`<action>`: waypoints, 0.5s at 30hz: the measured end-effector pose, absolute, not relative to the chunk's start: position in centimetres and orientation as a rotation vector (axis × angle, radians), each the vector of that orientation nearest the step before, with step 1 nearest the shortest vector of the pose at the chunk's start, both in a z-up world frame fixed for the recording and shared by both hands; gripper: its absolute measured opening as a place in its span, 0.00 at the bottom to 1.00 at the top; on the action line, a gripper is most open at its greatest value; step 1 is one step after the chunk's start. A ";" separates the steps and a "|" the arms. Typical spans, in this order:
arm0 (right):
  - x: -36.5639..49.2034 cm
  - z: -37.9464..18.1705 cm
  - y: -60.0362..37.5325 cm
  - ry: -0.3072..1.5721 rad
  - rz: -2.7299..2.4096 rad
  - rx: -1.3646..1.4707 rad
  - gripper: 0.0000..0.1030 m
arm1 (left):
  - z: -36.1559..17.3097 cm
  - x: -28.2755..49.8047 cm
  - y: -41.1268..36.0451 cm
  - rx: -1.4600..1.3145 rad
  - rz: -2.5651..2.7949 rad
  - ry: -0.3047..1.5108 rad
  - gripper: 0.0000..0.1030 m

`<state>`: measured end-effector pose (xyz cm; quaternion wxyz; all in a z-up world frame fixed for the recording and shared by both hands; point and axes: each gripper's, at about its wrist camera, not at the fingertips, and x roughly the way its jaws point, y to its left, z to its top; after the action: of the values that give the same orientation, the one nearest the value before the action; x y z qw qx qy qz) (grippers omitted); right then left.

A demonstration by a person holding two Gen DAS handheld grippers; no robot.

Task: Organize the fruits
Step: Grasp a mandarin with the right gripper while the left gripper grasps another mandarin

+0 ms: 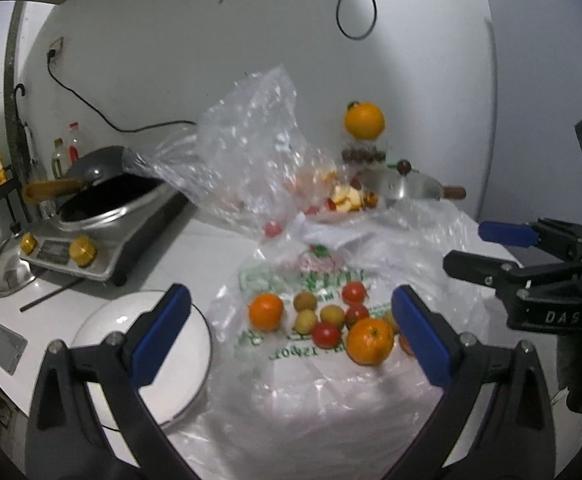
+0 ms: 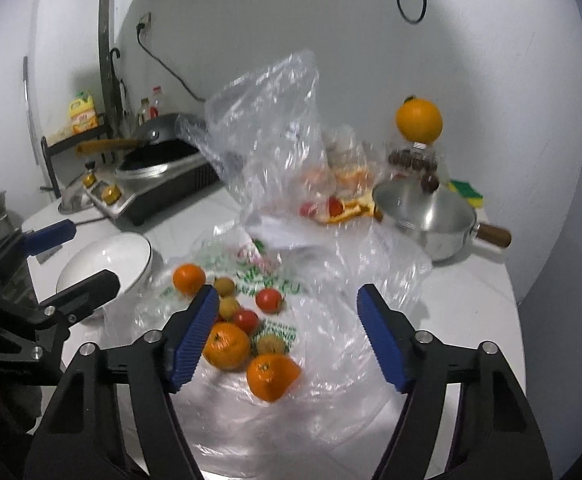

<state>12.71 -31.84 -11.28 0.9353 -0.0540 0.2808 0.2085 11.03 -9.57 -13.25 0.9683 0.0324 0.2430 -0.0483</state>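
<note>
right claw (image 2: 285, 336) open just above oranges (image 2: 227, 346) on plastic bag (image 2: 331, 360)

Black wok (image 1: 107, 196) on an induction cooker (image 1: 103, 248), lidded steel saucepan (image 2: 427, 220) well apart.

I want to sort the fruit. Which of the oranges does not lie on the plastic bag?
The large orange at the back by the wall. It sits raised on a clear container, while the others lie low on the plastic bag.
</note>
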 end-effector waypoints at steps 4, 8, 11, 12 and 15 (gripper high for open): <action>13.0 -12.7 -31.6 0.614 0.467 -0.126 0.67 | -14.3 11.6 -10.5 0.085 -0.106 0.526 0.98; 13.4 -14.1 -31.4 0.655 0.504 -0.135 0.66 | -15.4 12.0 -11.4 0.108 -0.113 0.559 0.98; 13.7 -15.2 -31.2 0.695 0.532 -0.140 0.63 | -16.3 12.4 -12.1 0.120 -0.124 0.593 0.91; 13.9 -15.6 -31.2 0.708 0.538 -0.142 0.61 | -16.5 12.6 -12.4 0.121 -0.126 0.603 0.90; 14.3 -16.5 -31.5 0.739 0.557 -0.141 0.60 | -17.2 12.9 -12.7 0.123 -0.123 0.625 0.90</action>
<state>14.29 -31.46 -16.50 0.8924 -0.0680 0.3563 0.2685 12.92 -12.72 -17.22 0.9479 0.0603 0.3070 -0.0604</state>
